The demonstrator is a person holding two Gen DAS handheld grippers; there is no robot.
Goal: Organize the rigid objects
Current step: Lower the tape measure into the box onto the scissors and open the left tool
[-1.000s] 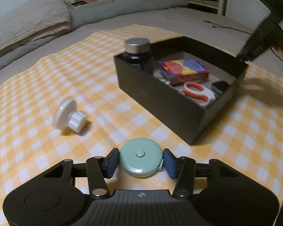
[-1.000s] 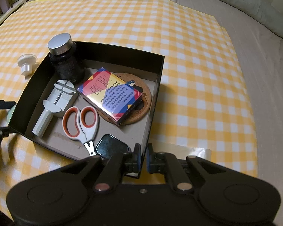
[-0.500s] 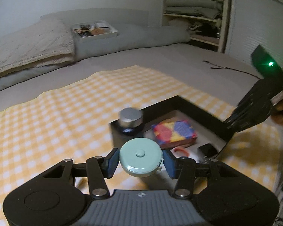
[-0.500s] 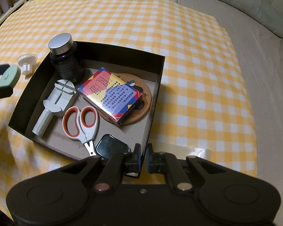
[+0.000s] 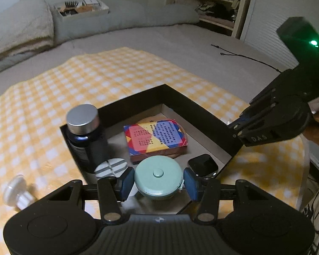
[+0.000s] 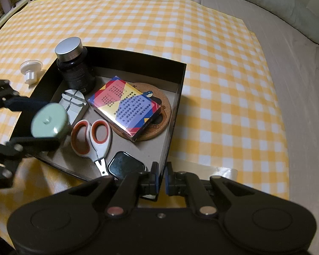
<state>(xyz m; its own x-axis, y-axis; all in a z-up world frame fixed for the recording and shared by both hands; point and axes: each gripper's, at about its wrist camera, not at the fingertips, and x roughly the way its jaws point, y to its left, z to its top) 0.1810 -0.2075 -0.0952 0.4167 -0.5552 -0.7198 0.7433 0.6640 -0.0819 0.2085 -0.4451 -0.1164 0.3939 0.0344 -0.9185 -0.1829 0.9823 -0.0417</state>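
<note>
The left tongs [image 5: 158,183] are clamped on the mint-green tape measure [image 5: 158,176], and where a second ago it sat low over the checked cloth short of the black box [image 5: 193,108], it now hangs above the box's near edge, over the grey-and-white tool [image 6: 73,104] and the orange-handled scissors [image 6: 91,136]. The right tongs [image 6: 161,177] haven't budged: pinched shut on the box's near corner wall, beside the small black case [image 6: 126,164]. Inside the box nothing has shifted: the colourful card box [image 6: 124,106] lies on the cork coaster [image 6: 159,114], and the dark bottle [image 6: 74,68] with its silver cap stands in the far-left corner. Left of the box, the white knob [image 6: 30,70] lies on the yellow checked cloth [image 6: 223,85]. The cloth covers a grey bed [image 5: 159,40]; past the box sit pillows, a white tray [image 5: 83,8] of odds and ends and open shelves [image 5: 208,2].
</note>
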